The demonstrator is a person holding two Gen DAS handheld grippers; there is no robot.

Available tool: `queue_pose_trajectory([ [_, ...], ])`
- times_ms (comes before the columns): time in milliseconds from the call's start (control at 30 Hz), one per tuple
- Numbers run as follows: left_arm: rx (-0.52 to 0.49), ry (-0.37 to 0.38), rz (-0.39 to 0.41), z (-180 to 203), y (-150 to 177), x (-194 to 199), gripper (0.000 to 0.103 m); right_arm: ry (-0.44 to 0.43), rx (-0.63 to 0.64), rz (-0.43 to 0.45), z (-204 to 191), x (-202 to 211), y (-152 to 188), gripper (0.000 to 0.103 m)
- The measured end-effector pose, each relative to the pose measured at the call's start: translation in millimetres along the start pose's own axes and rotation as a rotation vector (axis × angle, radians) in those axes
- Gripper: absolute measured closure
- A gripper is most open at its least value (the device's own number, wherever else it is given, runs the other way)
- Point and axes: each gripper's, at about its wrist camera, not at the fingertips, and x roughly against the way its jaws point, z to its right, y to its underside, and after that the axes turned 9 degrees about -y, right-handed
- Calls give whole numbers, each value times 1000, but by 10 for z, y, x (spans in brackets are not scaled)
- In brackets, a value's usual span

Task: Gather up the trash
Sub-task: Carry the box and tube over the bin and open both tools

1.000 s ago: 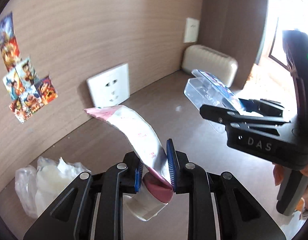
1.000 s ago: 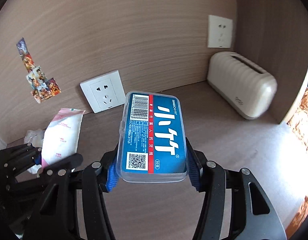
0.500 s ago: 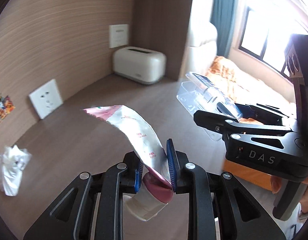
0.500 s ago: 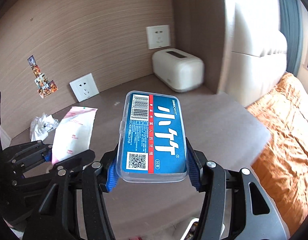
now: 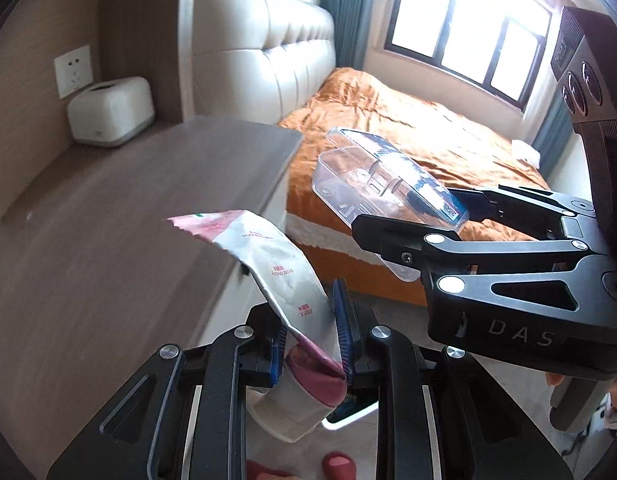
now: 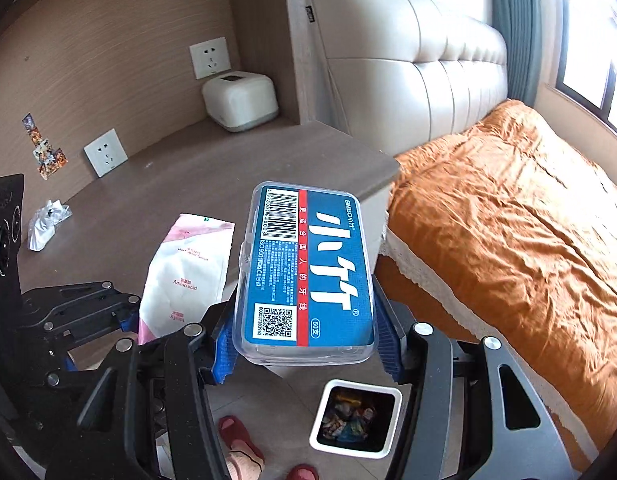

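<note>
Both tongs are clamped on trash: the left gripper [image 5: 308, 336] is closed on one pink-and-white sachet [image 5: 276, 268], pinched near its lower end between blue pads, and the right gripper [image 6: 306, 344] is closed on one clear plastic floss box [image 6: 308, 276] with a blue label, gripped across its sides. In the left wrist view the box [image 5: 384, 184] is seen held out just to the right of the sachet, the two apart. One crumpled clear wrapper [image 6: 48, 220] is left lying on the brown desk [image 6: 212, 172], well apart from both tongs. One white-rimmed bin [image 6: 354, 420], already holding coloured scraps, is seen on the floor directly below the box. Two wall sockets [image 6: 210, 57] and one white tissue box [image 6: 240, 100] are counted by the wall. Compared with a second ago, both views have been swung away from the wall toward the orange bed [image 6: 508, 220]; the grips are unchanged, and the bin is newly visible.
</note>
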Motion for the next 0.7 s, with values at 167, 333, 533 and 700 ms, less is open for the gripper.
queue_pose_trajectory([
  [167,-66,75,-61,379,243,-330,82,63,-60,-41,316,1,395,46],
  [333,-129,131,-130,669,559,-777,82,101,-122,-102,623,-176,819,46],
  [533,-162,192,-187,826,913,-1377,82,111,-162,-162,874,-571,1356,46],
  [700,-191,236,-236,927,1249,-1882,69,126,-169,-208,1049,-992,1749,45],
])
